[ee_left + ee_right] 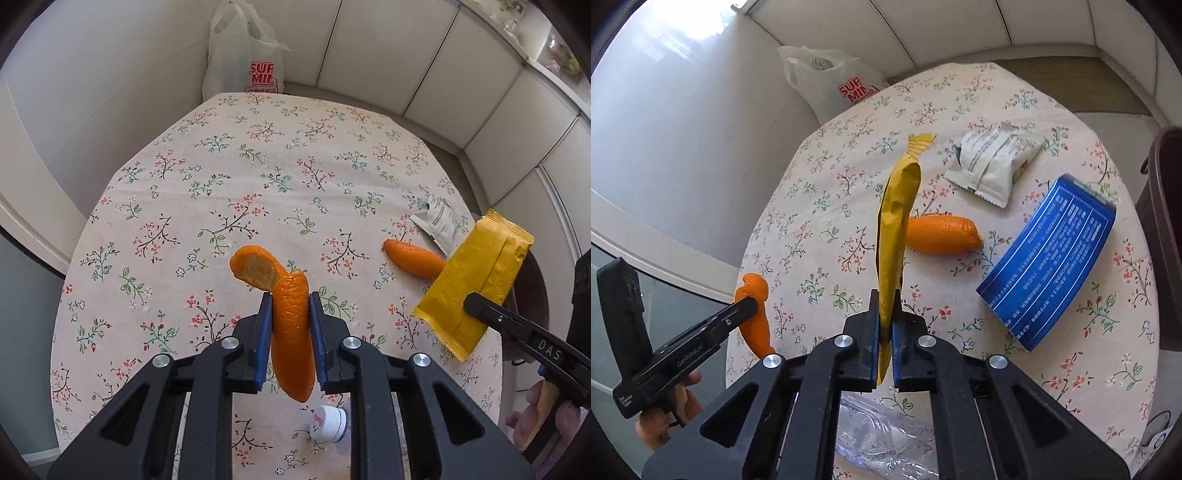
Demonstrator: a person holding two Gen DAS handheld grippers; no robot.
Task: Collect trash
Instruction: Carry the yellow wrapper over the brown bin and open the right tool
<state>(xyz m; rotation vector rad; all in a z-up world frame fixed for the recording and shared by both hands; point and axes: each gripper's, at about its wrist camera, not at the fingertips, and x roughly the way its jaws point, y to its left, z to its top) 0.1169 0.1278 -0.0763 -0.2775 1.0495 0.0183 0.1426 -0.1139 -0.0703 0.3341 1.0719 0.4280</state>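
My left gripper (290,299) is shut on a long orange peel (288,325) and holds it above the floral tablecloth (258,166); the peel also shows in the right wrist view (755,314). My right gripper (885,299) is shut on a yellow snack wrapper (895,221), held above the table; the wrapper shows at the right of the left wrist view (472,288). A second orange peel (942,234) lies on the cloth behind the wrapper. A white wrapper (991,166) and a blue box (1052,258) lie to the right.
A white plastic bag (243,62) with red lettering stands past the table's far edge by the wall. A clear plastic bottle with a white cap (328,422) lies near the front edge. A brown bin (1163,229) stands at the table's right side.
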